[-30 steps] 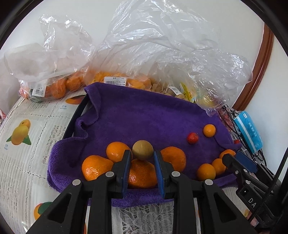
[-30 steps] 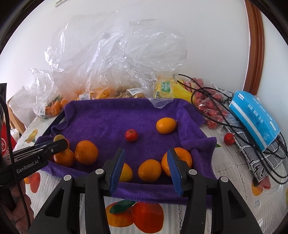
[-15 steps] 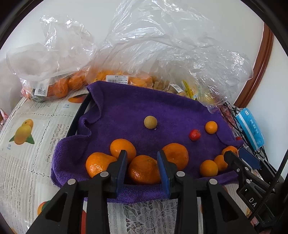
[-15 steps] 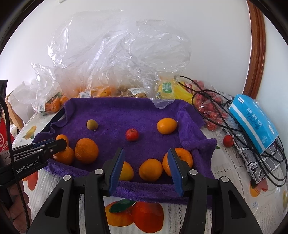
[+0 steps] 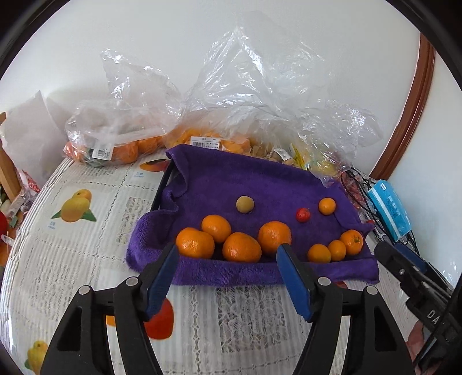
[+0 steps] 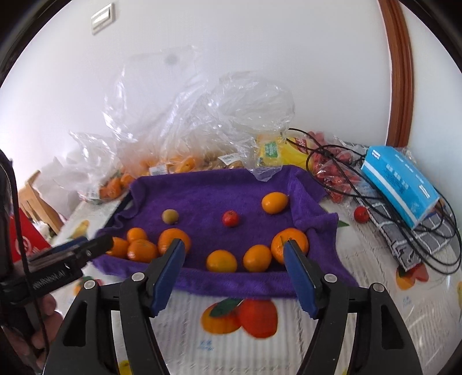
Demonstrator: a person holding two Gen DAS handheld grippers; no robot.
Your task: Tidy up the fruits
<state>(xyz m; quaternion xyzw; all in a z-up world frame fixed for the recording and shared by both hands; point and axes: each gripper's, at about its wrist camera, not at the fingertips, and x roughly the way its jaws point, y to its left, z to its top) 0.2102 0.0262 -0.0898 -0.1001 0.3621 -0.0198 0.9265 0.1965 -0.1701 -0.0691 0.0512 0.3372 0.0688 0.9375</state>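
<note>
Both the left gripper (image 5: 226, 253) and right gripper (image 6: 234, 251), jaws just opened and empty, are held above orange round fruits (image 5: 241, 247) laid on a purple towel (image 5: 248, 178).

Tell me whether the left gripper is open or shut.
Open: the left gripper has just been opening, nothing between its jaws; the mandarins lie beyond.

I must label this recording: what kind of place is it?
Probably a home dining table: a fruit-printed tablecloth, shop-labelled plastic bags of fruit against a white wall, and a light switch on the wall.
</note>
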